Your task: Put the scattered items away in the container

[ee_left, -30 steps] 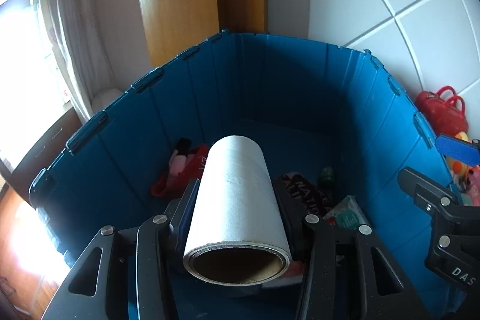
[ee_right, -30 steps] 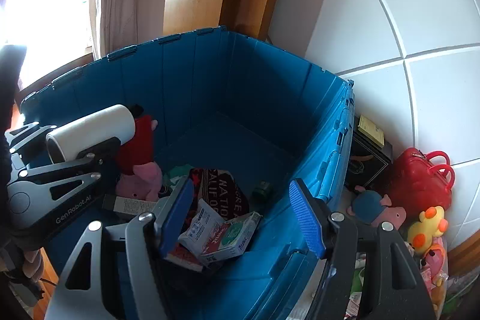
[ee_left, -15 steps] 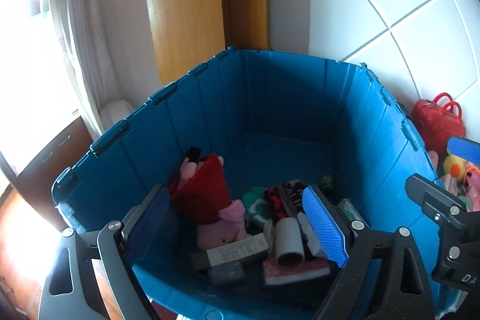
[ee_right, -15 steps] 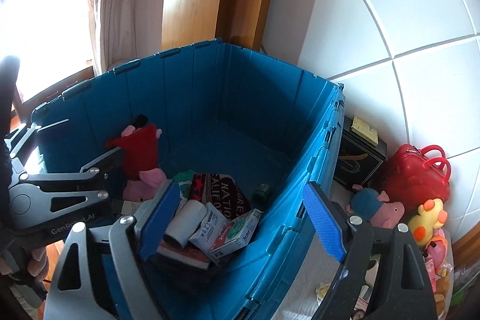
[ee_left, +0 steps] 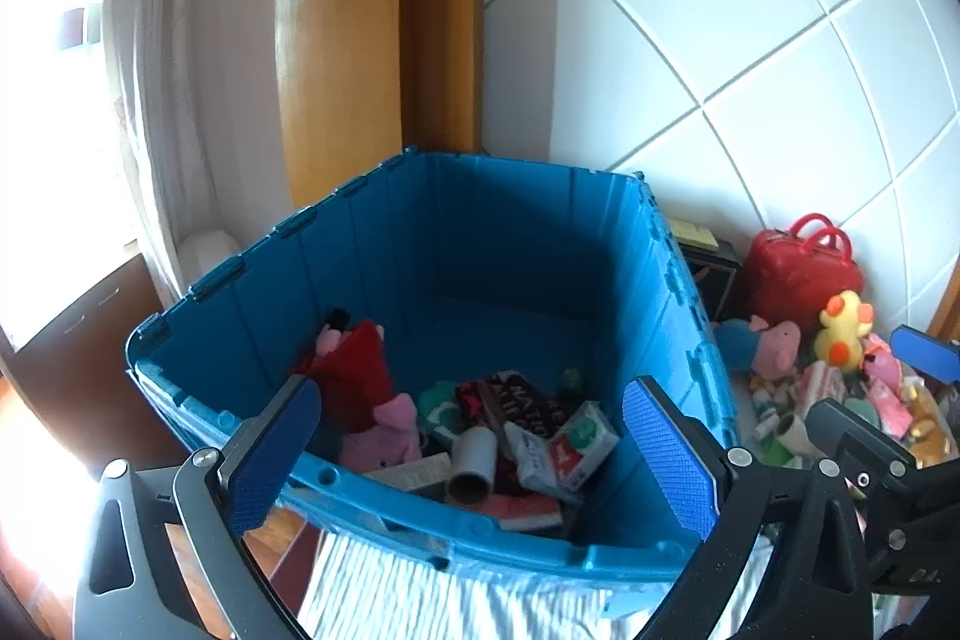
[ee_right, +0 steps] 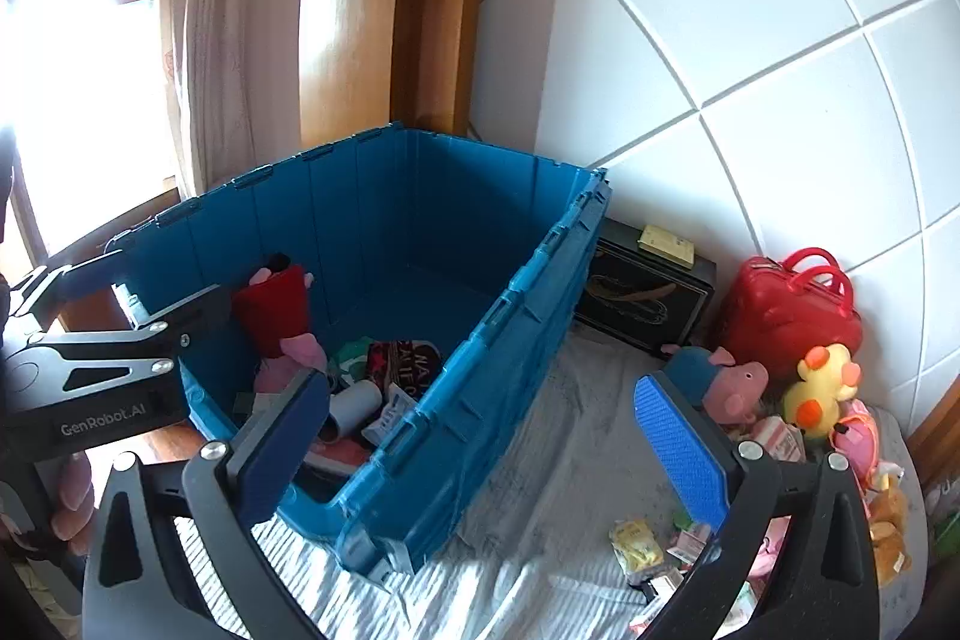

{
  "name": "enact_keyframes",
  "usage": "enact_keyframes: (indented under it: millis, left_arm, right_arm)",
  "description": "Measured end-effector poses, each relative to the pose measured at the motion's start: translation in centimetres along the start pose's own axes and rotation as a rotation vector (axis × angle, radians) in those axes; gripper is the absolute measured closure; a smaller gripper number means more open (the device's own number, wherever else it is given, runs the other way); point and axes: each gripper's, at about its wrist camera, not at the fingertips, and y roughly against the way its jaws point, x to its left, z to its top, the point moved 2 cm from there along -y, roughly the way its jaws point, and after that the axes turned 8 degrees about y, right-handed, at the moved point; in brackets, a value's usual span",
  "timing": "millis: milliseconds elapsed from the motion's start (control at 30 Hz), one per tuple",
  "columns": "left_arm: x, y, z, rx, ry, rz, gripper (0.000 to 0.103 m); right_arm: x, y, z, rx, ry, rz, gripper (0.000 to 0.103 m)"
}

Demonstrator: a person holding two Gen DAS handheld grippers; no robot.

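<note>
The blue crate (ee_left: 510,232) (ee_right: 456,196) stands open against the tiled wall. Inside lie a cardboard tube (ee_left: 474,466) (ee_right: 354,406), a pig plush in red (ee_left: 360,376) (ee_right: 276,310), packets and a tissue pack (ee_left: 585,439). My left gripper (ee_left: 468,394) hangs before the crate's near rim, its jaws opening with nothing between the pads. My right gripper (ee_right: 480,382) is over the crate's right corner, jaws also opening and empty. Scattered to the right are a blue pig plush (ee_right: 720,382), a yellow duck (ee_right: 819,388) and small packets (ee_right: 636,544).
A red bag (ee_right: 786,304) and a black box (ee_right: 648,280) stand by the wall right of the crate. A pale cloth (ee_right: 570,460) covers the surface. A curtain and wooden frame rise behind the crate, and a window glares at the left.
The left gripper let go of the cardboard tube, which now lies in the crate. Both grippers drew back and up from the crate, and their jaws spread wide.
</note>
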Motion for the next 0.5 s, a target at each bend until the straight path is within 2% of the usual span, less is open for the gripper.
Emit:
enact_keyframes:
  millis: [133,267,500]
  left_arm:
    - [-3.5,2.1,-1.9,-0.011,-0.030,-0.043,0.001]
    - [-7.0,4.1,-4.3,0.027,-0.030,-0.105,0.001]
    - [-12.5,8.7,-9.1,0.051,-0.031,-0.146,0.001]
  right_arm:
    - [-2.6,2.8,-3.0,0.009,-0.040,-0.041,0.000]
    - [-5.9,6.0,-7.4,0.034,-0.102,-0.094,0.000]
    - [-11.4,12.3,-15.4,0.086,-0.203,-0.166,0.000]
